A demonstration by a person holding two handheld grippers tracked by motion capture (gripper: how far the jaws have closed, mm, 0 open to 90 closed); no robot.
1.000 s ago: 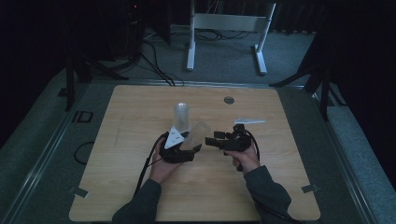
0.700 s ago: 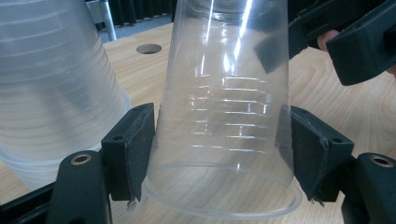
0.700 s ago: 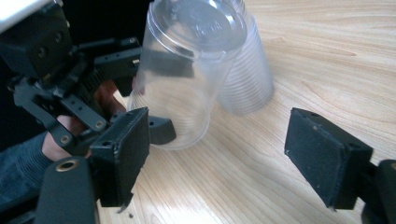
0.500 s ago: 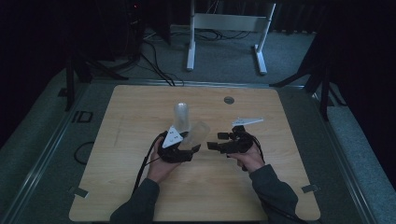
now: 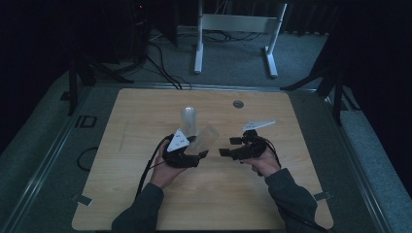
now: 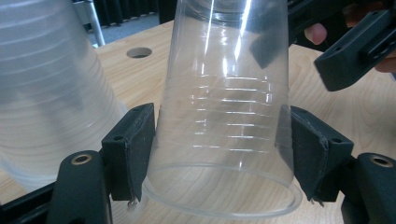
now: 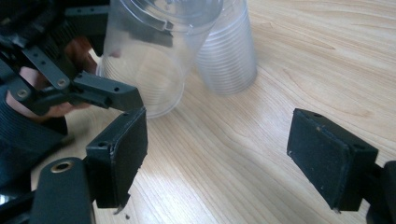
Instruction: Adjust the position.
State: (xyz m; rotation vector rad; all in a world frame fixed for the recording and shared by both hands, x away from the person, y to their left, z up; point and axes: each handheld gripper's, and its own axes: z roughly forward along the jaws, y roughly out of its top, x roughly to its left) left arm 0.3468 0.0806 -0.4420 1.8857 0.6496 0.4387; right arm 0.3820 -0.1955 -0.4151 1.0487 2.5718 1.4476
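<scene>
Left hand-held gripper (image 6: 219, 154) pinches one clear cup (image 6: 224, 121) freed beside the stack (image 5: 190, 122); right hand-held gripper (image 7: 233, 158), just spread, empty, remaining cups left.

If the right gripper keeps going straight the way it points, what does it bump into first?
Probably the clear cup held in the left gripper. The right gripper is open and empty, pointing toward it. The stack of cups sits just behind; depth is hard to judge.
</scene>
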